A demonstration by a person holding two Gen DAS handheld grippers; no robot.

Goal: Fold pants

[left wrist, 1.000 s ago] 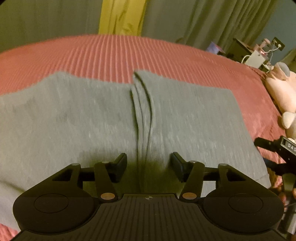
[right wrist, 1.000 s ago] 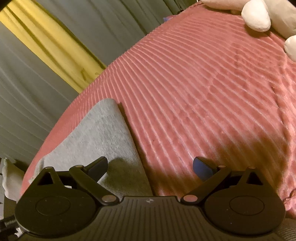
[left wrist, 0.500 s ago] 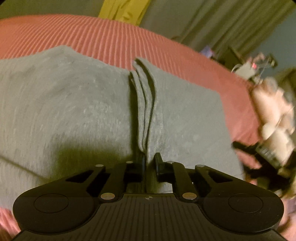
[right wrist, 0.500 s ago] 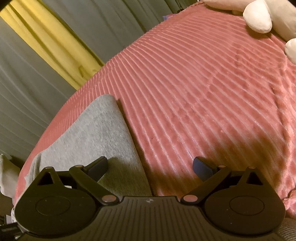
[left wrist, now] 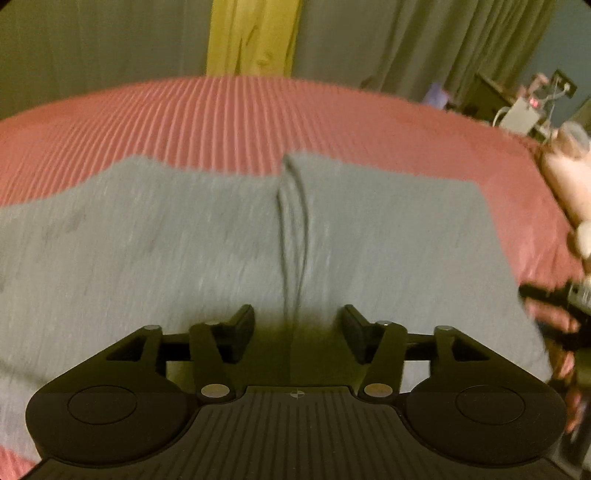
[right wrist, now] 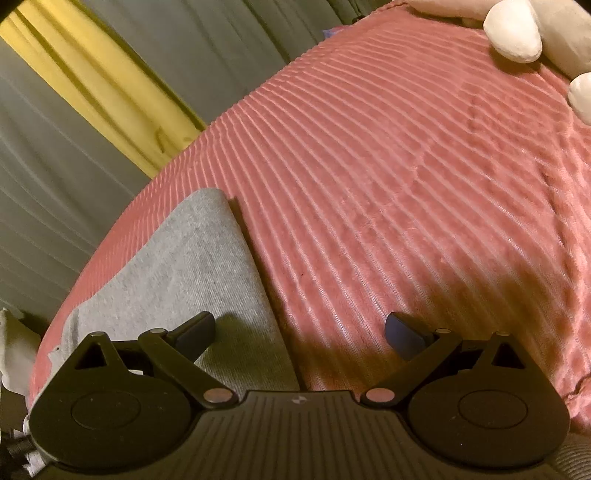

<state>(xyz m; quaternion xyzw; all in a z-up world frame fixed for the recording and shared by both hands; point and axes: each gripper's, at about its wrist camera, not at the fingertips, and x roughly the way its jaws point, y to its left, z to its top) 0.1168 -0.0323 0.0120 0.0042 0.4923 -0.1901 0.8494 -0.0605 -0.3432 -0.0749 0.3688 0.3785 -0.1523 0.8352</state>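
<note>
Grey pants (left wrist: 184, 251) lay flat on the pink ribbed bedspread (left wrist: 240, 110), spread wide under the left gripper (left wrist: 298, 325). Its jaws were opening, one on each side of a raised ridge (left wrist: 293, 221) in the cloth, the pads pressing nothing. Off to the side the right gripper (right wrist: 300, 332) stood wide, straddling the pants' edge (right wrist: 255, 266): one finger (right wrist: 194, 330) over grey cloth, the other (right wrist: 404, 336) over bare bedspread, nothing held. Farther along the bed a pale plush toy (right wrist: 513, 31) lay near the bedspread's edge. Beyond the bed hung grey curtains (left wrist: 92, 48) with a yellow strip (left wrist: 255, 37) between them.
</note>
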